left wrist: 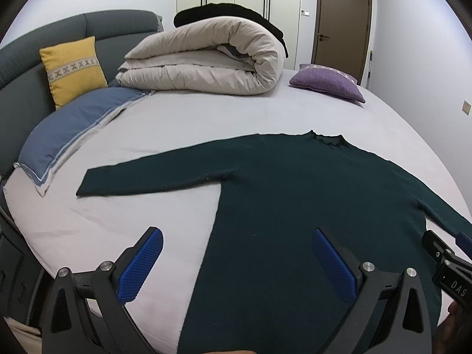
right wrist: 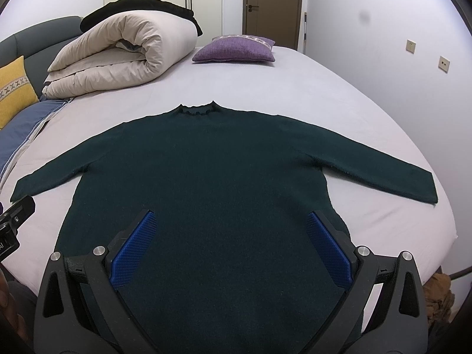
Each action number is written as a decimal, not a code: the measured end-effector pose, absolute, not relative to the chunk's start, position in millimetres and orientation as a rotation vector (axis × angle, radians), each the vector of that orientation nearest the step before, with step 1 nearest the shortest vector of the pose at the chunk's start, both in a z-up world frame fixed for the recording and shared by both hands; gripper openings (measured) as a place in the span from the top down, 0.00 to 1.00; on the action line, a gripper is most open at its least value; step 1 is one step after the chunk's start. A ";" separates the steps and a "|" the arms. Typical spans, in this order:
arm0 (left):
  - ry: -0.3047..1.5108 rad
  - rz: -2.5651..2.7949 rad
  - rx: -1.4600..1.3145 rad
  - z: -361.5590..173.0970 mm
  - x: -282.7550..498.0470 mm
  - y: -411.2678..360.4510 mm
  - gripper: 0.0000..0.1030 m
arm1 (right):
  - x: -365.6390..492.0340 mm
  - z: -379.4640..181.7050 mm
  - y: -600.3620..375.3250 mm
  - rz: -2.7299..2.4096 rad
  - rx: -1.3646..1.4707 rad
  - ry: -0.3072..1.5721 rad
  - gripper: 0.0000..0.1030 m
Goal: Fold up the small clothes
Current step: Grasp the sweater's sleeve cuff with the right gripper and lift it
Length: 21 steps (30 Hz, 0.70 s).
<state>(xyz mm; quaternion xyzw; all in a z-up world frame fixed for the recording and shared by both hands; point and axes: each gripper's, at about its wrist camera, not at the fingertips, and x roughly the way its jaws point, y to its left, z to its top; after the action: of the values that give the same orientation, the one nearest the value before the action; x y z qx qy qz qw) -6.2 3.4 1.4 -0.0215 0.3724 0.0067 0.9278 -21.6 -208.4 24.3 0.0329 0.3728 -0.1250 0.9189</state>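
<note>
A dark green long-sleeved sweater (left wrist: 295, 194) lies flat on the pale bed sheet (left wrist: 141, 135), collar away from me, both sleeves spread out sideways; it also shows in the right wrist view (right wrist: 224, 171). My left gripper (left wrist: 237, 243) is open and empty, hovering over the sweater's lower left edge, one blue pad over the sheet and one over the body. My right gripper (right wrist: 231, 225) is open and empty above the sweater's lower body. The right gripper's tip (left wrist: 448, 253) shows at the left view's right edge.
A rolled beige duvet (left wrist: 206, 62) with a black garment (left wrist: 224, 11) on it lies at the far side. A purple cushion (left wrist: 327, 84), a yellow cushion (left wrist: 72, 69) and a blue pillow (left wrist: 70, 135) sit by the grey headboard (left wrist: 23, 59). The bed's right edge (right wrist: 442, 206) is near the right sleeve.
</note>
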 end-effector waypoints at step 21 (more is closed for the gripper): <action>1.072 -0.279 -0.344 -73.8 62.2 -26.0 0.00 | -144.7 -81.7 -667.5 -0.575 1.209 0.444 0.20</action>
<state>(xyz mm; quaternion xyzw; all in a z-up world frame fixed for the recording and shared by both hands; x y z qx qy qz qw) 62.2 -26.0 -73.8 -0.1624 0.5063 -0.1320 0.8365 -144.7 -667.5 -81.7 0.5555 0.2042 -0.2642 0.7616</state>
